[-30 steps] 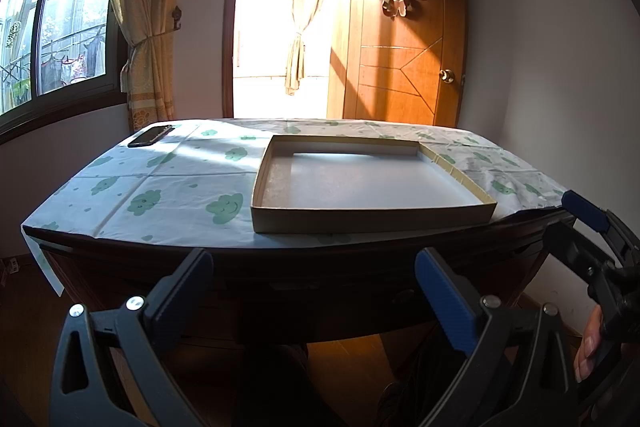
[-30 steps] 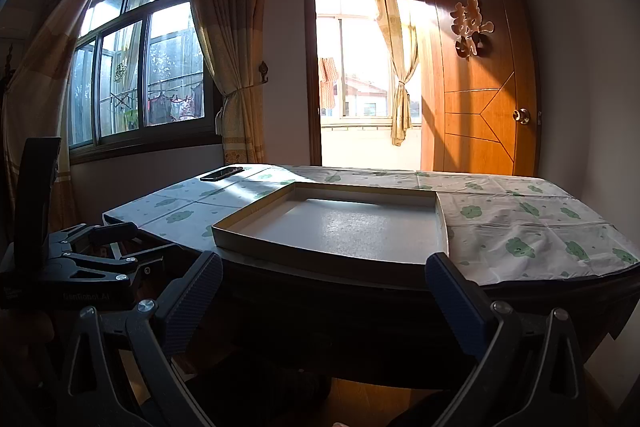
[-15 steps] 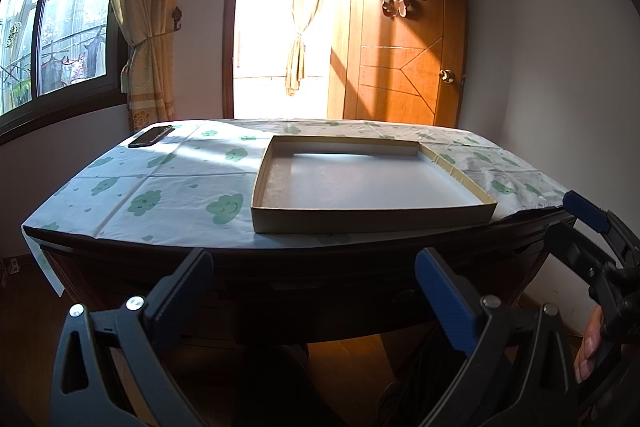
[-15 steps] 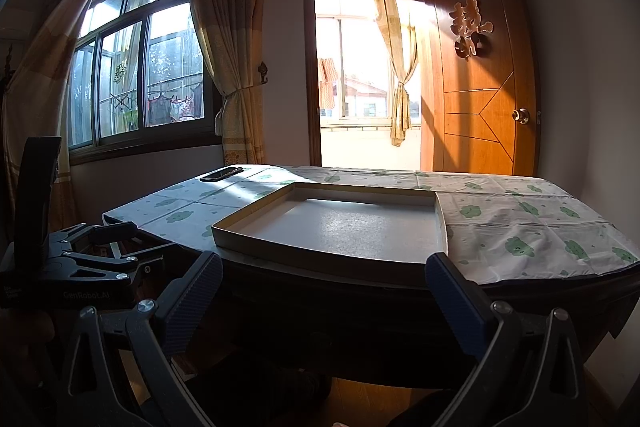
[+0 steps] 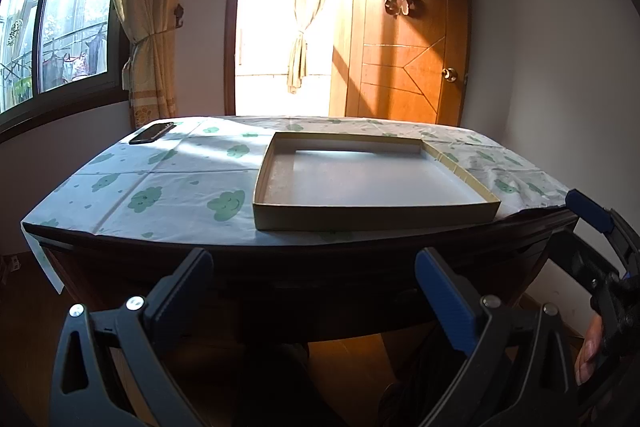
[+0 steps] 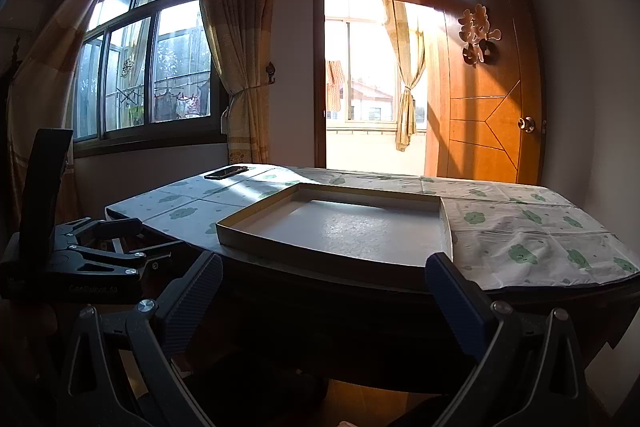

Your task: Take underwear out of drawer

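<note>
A dark wooden table stands in front of both grippers, its front in deep shadow; I cannot make out a drawer or any underwear. My left gripper is open, held below the table's front edge, nothing between its blue pads. My right gripper is open too, at the same height, to the right of the left one. A shallow cardboard tray lies empty on the tabletop.
A cloud-print cloth covers the tabletop. A black phone lies at its far left corner. Behind are an open wooden door, a bright doorway and a curtained window. The other gripper shows in each view's edge.
</note>
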{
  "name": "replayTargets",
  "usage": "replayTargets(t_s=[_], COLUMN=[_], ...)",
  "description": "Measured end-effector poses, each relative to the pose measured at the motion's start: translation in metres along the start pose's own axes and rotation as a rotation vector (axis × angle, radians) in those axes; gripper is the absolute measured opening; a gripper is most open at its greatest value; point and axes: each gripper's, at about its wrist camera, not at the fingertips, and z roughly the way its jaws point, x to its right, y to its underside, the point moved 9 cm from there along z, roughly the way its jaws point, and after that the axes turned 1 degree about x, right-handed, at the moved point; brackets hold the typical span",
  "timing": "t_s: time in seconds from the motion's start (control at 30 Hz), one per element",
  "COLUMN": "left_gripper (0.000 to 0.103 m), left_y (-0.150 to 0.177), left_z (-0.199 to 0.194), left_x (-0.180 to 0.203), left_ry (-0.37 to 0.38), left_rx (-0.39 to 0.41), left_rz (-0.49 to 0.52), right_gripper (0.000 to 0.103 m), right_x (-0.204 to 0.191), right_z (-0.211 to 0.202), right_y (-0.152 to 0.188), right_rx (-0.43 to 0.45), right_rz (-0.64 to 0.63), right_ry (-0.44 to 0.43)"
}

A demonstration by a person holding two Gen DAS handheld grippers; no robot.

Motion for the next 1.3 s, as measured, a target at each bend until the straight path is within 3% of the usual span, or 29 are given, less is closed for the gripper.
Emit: replayTargets(t_s=[0.33, 0.67, 1.0, 1.3], left_gripper=[0.103, 0.103, 0.103, 0.103], left_y=[0.003, 0.014, 0.019, 0.026], left_z=[0.003, 0.017, 0.020, 0.024], left_x=[0.000, -0.002, -0.005, -0.013], left_ry=[-0.007, -0.018, -0.012, -0.026], left_rx=[-0.008, -0.040, -0.048, -0.064], left_rz=[0.003, -0.004, -0.037, -0.071], right_gripper=[0.103, 0.103, 0.103, 0.103], right_x=[0.002, 0.015, 0.016, 0.026], right_z=[0.002, 0.018, 0.042, 0.065], right_y=[0.004, 0.023, 0.044, 0.052], right_rx=[0.023, 0.084, 0.231, 0.301], right_rz=[-0.018, -0.123, -0.223, -0.245], right_ry=[-0.001, 0.045, 0.005, -0.024])
